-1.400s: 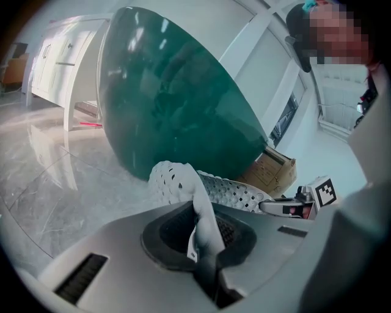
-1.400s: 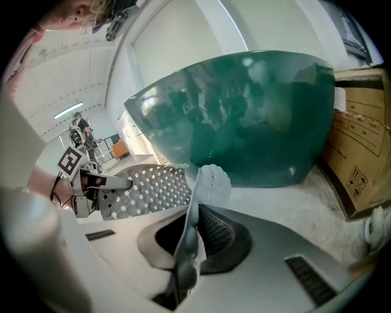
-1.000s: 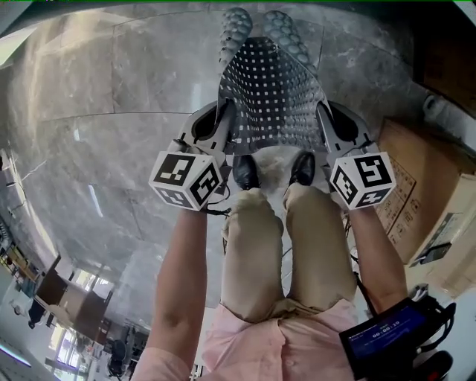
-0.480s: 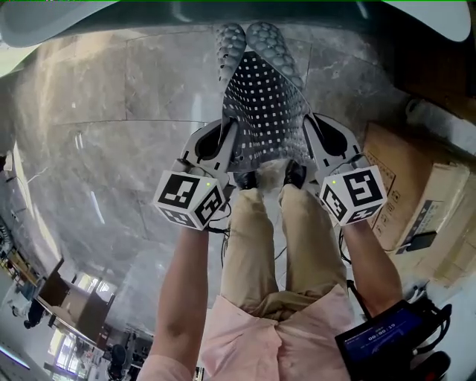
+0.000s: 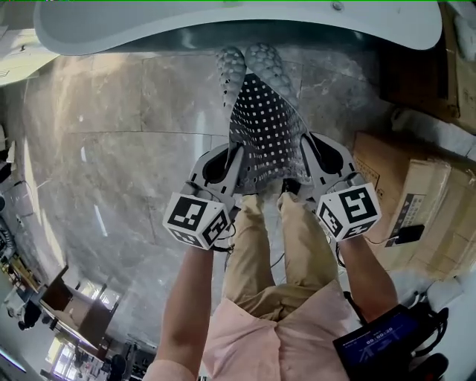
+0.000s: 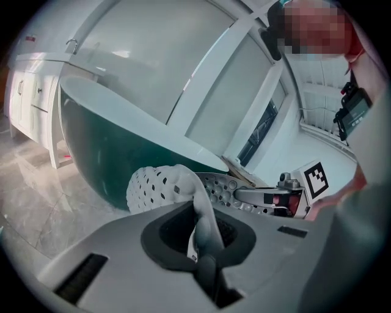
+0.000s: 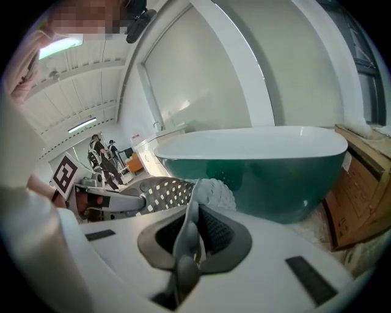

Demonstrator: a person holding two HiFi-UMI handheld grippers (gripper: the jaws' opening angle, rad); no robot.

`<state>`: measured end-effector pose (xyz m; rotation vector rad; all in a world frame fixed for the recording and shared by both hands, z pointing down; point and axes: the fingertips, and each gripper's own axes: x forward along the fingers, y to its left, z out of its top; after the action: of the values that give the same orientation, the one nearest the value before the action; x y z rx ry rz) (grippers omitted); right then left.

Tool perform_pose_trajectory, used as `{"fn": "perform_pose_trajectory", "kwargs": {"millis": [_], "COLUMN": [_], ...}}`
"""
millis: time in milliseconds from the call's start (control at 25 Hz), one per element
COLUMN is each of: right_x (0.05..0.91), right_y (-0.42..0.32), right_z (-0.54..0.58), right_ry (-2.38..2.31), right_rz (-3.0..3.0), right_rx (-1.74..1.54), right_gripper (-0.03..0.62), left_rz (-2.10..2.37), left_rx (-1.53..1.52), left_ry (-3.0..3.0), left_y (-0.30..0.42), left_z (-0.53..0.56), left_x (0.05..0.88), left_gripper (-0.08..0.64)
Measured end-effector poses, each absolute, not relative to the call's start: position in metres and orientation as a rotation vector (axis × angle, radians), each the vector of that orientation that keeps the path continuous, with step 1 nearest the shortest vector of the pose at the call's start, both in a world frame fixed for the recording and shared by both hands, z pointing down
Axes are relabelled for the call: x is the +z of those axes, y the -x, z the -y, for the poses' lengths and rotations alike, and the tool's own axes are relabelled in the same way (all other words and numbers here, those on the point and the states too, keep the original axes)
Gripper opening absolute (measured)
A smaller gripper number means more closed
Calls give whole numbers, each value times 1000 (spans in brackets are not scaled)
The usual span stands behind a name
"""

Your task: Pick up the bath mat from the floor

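Observation:
The bath mat [image 5: 266, 126] is grey-white rubber, full of small holes, with round suction bumps on its underside. It hangs stretched between both grippers, and its far end droops toward the marble floor in front of the tub. My left gripper [image 5: 236, 162] is shut on the mat's near left corner, and my right gripper [image 5: 303, 155] is shut on the near right corner. In the left gripper view the mat [image 6: 156, 186] folds up out of the pinched left gripper [image 6: 204, 235]. In the right gripper view the right gripper [image 7: 188, 235] clamps the mat's edge [image 7: 211, 192].
A green bathtub with a white rim [image 5: 223, 22] stands just beyond the mat, also shown as the tub [image 6: 104, 147] and the tub [image 7: 269, 165]. Cardboard boxes [image 5: 405, 193] line the right side. The person's legs and shoes are below the grippers.
Both grippers have risen together with the mat held between them. The mat hangs higher off the floor, and the tub's rim has come into the top of the head view.

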<state>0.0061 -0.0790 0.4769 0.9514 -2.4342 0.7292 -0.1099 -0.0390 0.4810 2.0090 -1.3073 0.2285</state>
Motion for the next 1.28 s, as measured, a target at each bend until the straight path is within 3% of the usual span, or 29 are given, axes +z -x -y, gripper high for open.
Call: {"fn": "perform_pose_trajectory", "kwargs": {"millis": [1280], "right_x": [186], "right_y": [-24], "right_z": [25], "right_ry": [-1076], "right_rz": [2602], "right_rx": [552], "right_gripper": [26], "left_rz": [1321], "left_rx": [92], "left_ry": [-2275], "left_y": [75], "left_z": [6], "left_x": [191], "left_gripper": [34]}}
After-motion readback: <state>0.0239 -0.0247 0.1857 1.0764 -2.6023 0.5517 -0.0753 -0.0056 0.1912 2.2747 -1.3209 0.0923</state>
